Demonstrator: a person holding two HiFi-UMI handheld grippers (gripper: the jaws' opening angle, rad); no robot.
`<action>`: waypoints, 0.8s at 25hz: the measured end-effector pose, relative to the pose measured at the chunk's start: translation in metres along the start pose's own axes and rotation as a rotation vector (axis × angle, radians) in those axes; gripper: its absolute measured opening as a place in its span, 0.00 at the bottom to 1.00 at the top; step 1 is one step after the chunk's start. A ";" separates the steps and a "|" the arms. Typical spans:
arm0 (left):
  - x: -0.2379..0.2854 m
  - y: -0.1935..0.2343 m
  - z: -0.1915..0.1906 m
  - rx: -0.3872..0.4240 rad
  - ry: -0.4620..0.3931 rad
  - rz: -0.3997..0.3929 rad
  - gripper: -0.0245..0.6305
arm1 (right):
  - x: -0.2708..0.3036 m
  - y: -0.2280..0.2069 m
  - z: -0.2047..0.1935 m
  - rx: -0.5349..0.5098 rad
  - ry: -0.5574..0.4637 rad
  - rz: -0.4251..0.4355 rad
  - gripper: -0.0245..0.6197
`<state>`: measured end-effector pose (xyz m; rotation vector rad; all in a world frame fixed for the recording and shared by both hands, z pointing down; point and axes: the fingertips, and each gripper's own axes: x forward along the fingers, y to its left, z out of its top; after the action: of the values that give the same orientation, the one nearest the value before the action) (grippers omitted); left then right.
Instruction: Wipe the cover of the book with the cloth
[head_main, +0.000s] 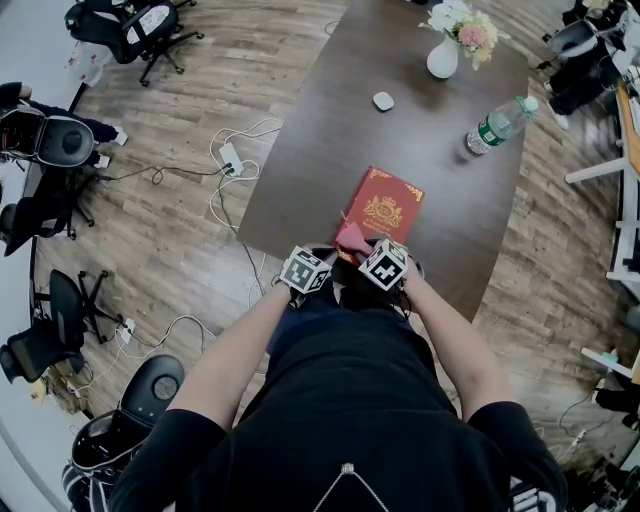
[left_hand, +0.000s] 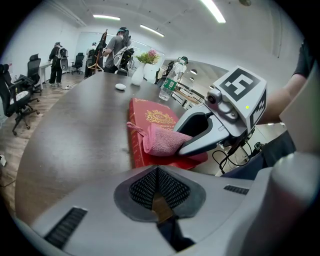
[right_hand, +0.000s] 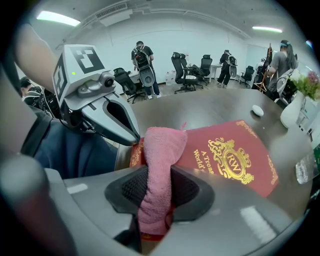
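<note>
My right tool (right_hand: 159, 190) was clamped on the soft, limp cloth (right_hand: 161, 145), whose free end lay on the near corner of the book (right_hand: 235, 160), just ahead on the counter (right_hand: 210, 107). My left tool (left_hand: 159, 192), alongside, was closed on nothing. I judged the stiff, glossy book liable to slide, best pinned at its near edge.

- Head view: high above, looking steeply down onto desk (head_main: 330, 150).
- Left gripper view: low, close, across desk.
- Right gripper view: low, close; all three share the book (right_hand: 230, 160).

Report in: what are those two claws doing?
Right gripper shut on pink terry cloth, resting on red gold-crested book. Left gripper shut, empty. Nothing blocking.
</note>
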<state>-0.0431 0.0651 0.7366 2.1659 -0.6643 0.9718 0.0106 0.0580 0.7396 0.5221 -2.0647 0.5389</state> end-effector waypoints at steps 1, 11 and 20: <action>0.000 0.000 0.000 0.000 0.001 0.001 0.03 | -0.001 0.000 -0.001 0.001 0.001 0.000 0.23; 0.001 -0.001 0.000 -0.005 -0.001 0.009 0.03 | -0.007 -0.003 -0.014 -0.003 0.003 -0.011 0.23; -0.001 0.000 0.000 -0.025 -0.014 0.007 0.03 | -0.012 -0.002 -0.019 0.003 0.005 -0.013 0.23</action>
<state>-0.0435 0.0647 0.7361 2.1511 -0.6880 0.9483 0.0303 0.0694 0.7389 0.5349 -2.0546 0.5357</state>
